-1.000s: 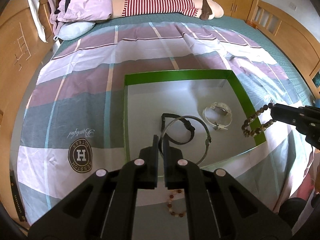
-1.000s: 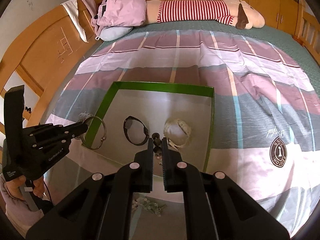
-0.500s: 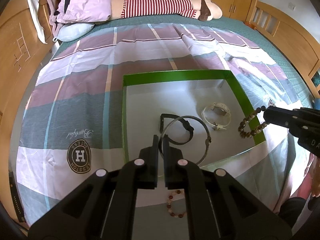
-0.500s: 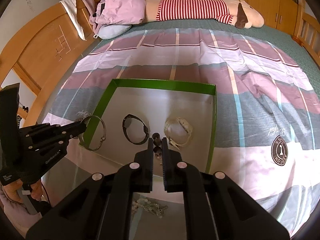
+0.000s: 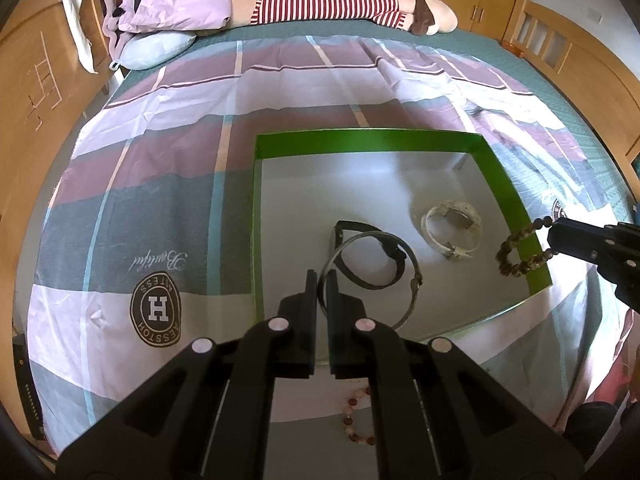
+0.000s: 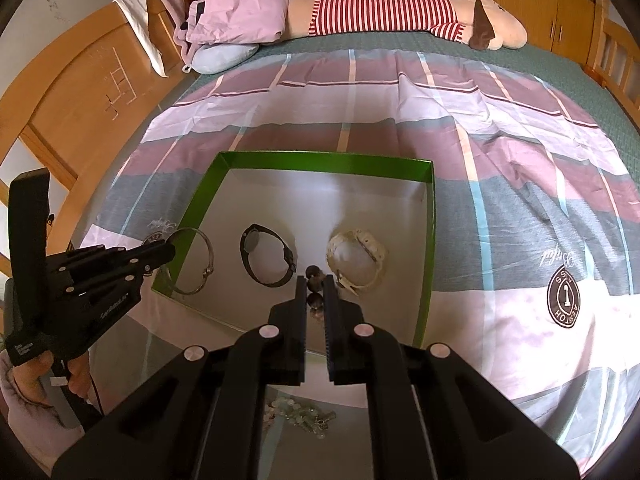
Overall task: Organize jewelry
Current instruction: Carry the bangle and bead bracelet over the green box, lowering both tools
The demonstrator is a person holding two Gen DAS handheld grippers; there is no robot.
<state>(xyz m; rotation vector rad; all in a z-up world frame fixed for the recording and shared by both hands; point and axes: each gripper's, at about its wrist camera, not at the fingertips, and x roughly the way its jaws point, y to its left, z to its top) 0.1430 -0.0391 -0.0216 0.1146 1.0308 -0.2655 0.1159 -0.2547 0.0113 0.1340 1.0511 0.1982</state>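
Observation:
A green-walled box (image 5: 360, 142) with a grey floor lies on the bed. A black watch (image 5: 394, 250) and a white watch (image 5: 452, 220) rest inside it. My left gripper (image 5: 322, 280) is shut on a thin metal bangle (image 5: 414, 276), which hangs over the box's near left corner. In the right wrist view, my right gripper (image 6: 315, 280) is shut on a brown bead bracelet (image 6: 314, 272) above the box (image 6: 320, 158). In the left wrist view that bead bracelet (image 5: 516, 236) dangles at the right wall.
A pink bead bracelet (image 5: 352, 416) and a heap of silvery chain (image 6: 304, 414) lie on the glass surface in front of the box. A striped plush toy (image 6: 384, 12) and pillows lie at the far end of the bed. A hand (image 6: 24, 380) grips the left tool.

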